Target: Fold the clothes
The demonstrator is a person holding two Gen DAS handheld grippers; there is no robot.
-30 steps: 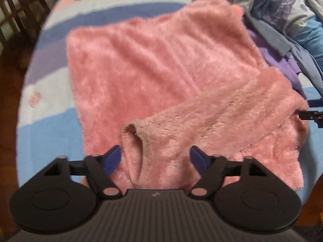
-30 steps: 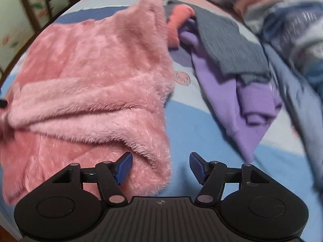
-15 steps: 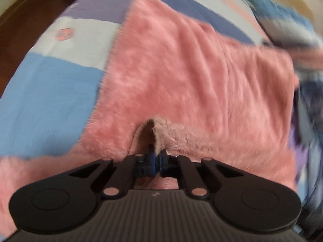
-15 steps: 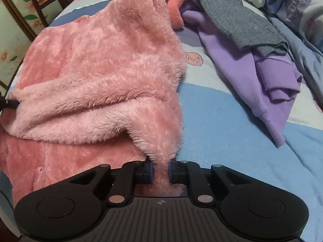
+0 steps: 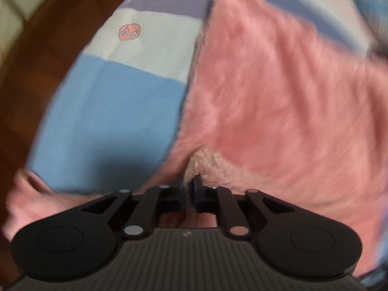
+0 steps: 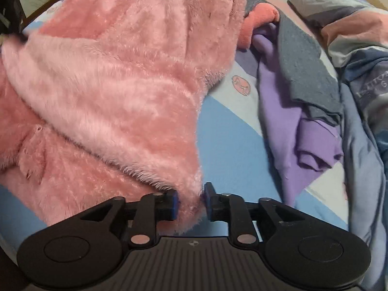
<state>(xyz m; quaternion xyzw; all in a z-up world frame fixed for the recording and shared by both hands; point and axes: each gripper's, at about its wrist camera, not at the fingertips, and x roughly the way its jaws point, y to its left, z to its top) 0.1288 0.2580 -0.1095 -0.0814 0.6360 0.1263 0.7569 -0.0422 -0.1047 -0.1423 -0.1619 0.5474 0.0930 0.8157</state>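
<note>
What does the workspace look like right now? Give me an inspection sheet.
Surface: striped bedsheet, blue, white and purple bands with round logos.
Job's things: pink fleece garment, partly lifted and doubled over itself.
Clutter: purple sweatshirt, grey garment, orange piece, bluish clothes heap along the right edge.
Grippers: left gripper pinching a pale fleece edge, jaws opening; right gripper around a fleece corner, jaws opening.
Cables: nothing seen.
Surroundings: brown floor; dark wooden frame against a floral wall.
</note>
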